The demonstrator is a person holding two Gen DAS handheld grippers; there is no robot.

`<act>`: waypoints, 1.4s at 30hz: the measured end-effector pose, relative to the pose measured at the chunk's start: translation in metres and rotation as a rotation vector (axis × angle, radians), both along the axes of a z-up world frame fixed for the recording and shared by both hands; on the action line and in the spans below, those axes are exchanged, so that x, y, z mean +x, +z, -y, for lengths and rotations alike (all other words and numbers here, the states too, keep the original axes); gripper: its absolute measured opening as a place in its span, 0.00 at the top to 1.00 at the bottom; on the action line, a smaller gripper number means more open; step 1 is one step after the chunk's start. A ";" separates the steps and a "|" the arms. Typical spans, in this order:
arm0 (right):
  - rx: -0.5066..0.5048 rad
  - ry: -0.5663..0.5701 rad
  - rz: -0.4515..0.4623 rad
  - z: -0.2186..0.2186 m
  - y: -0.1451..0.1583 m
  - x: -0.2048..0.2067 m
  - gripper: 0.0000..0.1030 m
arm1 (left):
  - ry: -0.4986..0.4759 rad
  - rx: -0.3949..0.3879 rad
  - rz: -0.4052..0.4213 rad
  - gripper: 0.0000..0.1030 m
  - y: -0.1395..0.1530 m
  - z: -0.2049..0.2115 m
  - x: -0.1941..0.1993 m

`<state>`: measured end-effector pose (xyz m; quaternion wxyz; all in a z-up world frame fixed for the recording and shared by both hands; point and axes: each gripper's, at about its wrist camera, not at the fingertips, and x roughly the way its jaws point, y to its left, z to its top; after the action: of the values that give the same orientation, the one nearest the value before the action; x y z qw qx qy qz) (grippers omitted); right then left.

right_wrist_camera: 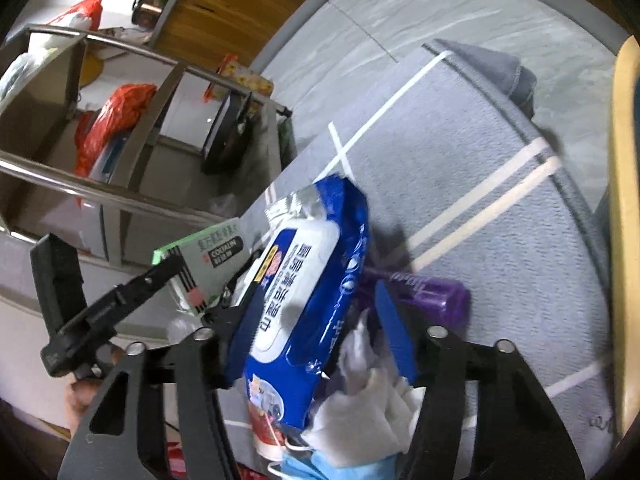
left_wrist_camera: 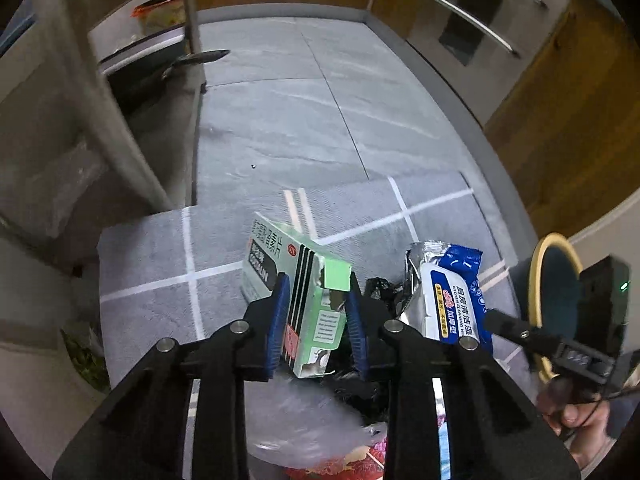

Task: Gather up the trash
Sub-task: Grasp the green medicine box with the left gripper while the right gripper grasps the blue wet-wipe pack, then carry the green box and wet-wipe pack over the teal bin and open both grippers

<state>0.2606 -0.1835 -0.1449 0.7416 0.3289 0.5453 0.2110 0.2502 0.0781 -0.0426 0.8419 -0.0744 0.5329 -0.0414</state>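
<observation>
My left gripper (left_wrist_camera: 318, 284) is shut on a green and white medicine box (left_wrist_camera: 280, 260), with both blue pads pressed on its torn end. The box is held above a heap of trash on a grey rug (left_wrist_camera: 160, 280). A blue and white wet-wipes pack (right_wrist_camera: 304, 280) lies tilted between the jaws of my right gripper (right_wrist_camera: 320, 300). The left pad touches the pack and the right pad stands a little apart from it. Under the pack lie a purple bottle (right_wrist_camera: 432, 296), white tissue (right_wrist_camera: 360, 412) and a blue face mask (right_wrist_camera: 340, 468).
A metal shelf rack (right_wrist_camera: 120, 152) with red bags and a dark pan (left_wrist_camera: 200, 60) stands left of the rug. Wooden cabinets (left_wrist_camera: 560, 100) line the far side. A round yellow-rimmed object (left_wrist_camera: 556, 280) is at the right. A clear plastic bag (left_wrist_camera: 296, 420) lies near me.
</observation>
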 end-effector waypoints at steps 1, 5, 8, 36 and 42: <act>0.001 0.009 0.000 -0.002 -0.001 0.001 0.49 | 0.009 -0.012 0.000 0.74 0.000 -0.004 0.000; -0.003 0.038 0.007 -0.010 0.000 0.005 0.65 | 0.054 -0.064 -0.012 0.74 -0.002 -0.021 -0.002; -0.006 0.052 0.007 -0.014 0.000 0.006 0.81 | 0.076 -0.055 -0.035 0.74 -0.008 -0.028 -0.004; -0.105 0.016 0.355 0.016 0.120 -0.046 0.98 | 0.054 -0.105 0.198 0.85 0.066 -0.016 -0.044; -0.157 -0.044 0.384 0.061 0.135 -0.074 0.98 | -0.050 -0.124 0.252 0.85 0.091 0.033 -0.066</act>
<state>0.1868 -0.2441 -0.0100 0.8596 0.2357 0.4016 0.2105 0.1844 0.0456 0.0480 0.8945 -0.1071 0.4212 -0.1045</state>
